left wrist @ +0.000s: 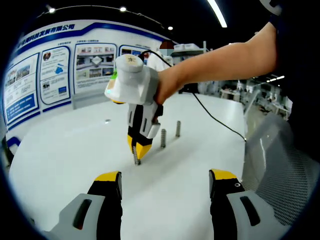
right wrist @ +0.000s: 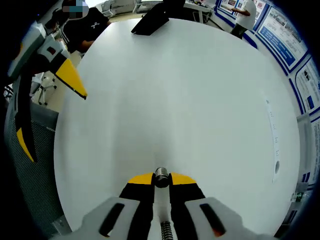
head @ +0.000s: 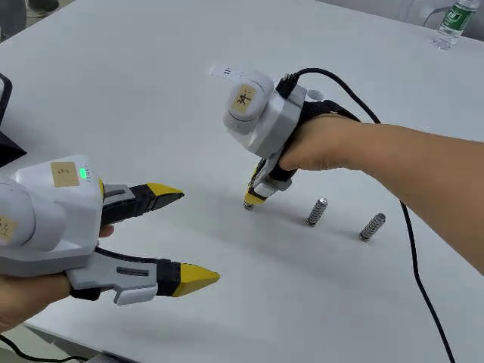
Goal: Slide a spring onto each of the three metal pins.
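My right gripper (head: 251, 201) points straight down at the white table (head: 151, 98), shut on a short spring (head: 248, 204) whose lower end touches the surface. In the right gripper view the spring (right wrist: 161, 177) is pinched between the yellow tips (right wrist: 161, 179). To its right stand two upright springs (head: 317, 212) (head: 372, 226); I cannot tell whether pins are inside them. My left gripper (head: 198, 236) hovers open at the lower left, well apart from them. The left gripper view has its own jaws (left wrist: 165, 176) wide apart, the right gripper (left wrist: 137, 150) and its spring (left wrist: 136, 159) ahead.
A black cable (head: 412, 227) trails from the right gripper along the person's forearm. A water bottle (head: 456, 19) stands at the far right corner. A dark object (head: 6, 128) lies at the left edge, and a thin white strip (head: 227, 72) lies behind the right gripper.
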